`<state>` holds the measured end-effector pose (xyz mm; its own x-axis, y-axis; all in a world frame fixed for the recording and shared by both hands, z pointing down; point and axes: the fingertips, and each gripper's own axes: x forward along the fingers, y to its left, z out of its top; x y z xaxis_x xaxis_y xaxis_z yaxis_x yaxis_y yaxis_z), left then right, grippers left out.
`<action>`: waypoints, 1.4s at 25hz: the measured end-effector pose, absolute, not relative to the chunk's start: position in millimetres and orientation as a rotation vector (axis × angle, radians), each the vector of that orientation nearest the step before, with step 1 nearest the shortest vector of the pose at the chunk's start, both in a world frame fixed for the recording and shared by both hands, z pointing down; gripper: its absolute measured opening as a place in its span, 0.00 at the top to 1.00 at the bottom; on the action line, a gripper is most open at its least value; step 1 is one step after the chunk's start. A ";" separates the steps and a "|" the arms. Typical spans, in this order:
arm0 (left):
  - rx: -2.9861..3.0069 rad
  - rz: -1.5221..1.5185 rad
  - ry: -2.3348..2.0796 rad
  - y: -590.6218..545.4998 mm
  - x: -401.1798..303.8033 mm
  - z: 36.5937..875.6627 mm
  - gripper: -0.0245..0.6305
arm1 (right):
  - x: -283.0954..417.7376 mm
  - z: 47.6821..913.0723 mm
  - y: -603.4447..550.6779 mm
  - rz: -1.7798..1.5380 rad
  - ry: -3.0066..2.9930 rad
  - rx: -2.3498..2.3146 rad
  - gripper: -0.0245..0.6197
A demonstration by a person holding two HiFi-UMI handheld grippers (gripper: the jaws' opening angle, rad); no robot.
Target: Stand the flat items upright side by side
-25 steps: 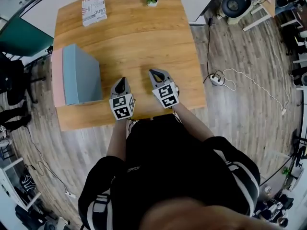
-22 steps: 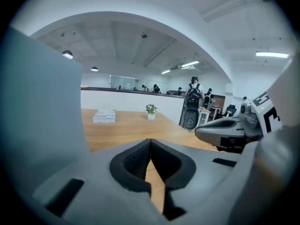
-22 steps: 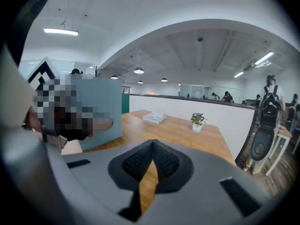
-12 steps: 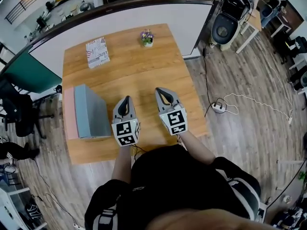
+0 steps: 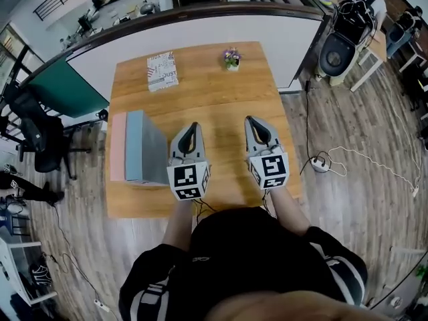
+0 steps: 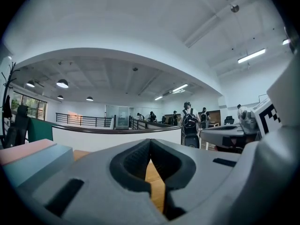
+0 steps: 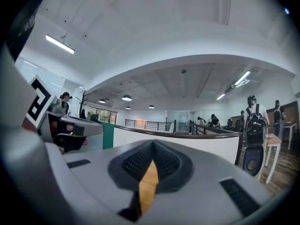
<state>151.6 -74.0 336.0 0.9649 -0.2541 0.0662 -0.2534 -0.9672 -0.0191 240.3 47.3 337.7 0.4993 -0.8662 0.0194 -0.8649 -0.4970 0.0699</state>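
The wooden bench [image 5: 221, 92] lies below both claws, and each claw view shows a sliver of it through the gap behind the closed tips. A blue board [image 5: 142, 149] stands upright on the bench just to the left of the left claw. A pink board [image 5: 118, 146] stands against its far side, so the two are side by side, near the bench's left edge. In the left claw view their top edges show low at the left, pink [image 6: 23, 149] outside blue [image 6: 40, 165].

The left claw [image 5: 193, 126] is closed with its jaws together and nothing between them. The right claw [image 5: 255, 120], just to its right and apart from it, is also closed and empty. Both point level, toward the bench's far edge.

Well ahead of the left claw a printed book [image 5: 162, 70] lies flat. A small flowerpot [image 5: 232, 59] stands ahead of the right claw, at the far edge.
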 end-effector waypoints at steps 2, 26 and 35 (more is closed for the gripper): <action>-3.096 -0.111 0.426 -76.4 145.7 335.4 0.96 | 238.2 337.1 46.9 -0.028 -1.550 2.657 0.95; -3.095 -0.131 0.505 -72.7 130.2 340.3 0.96 | 221.3 334.6 42.2 -0.063 -1.638 2.588 0.95; -3.096 -0.137 0.499 -68.5 131.4 341.0 0.96 | 224.6 329.6 49.4 -0.078 -1.617 2.608 0.95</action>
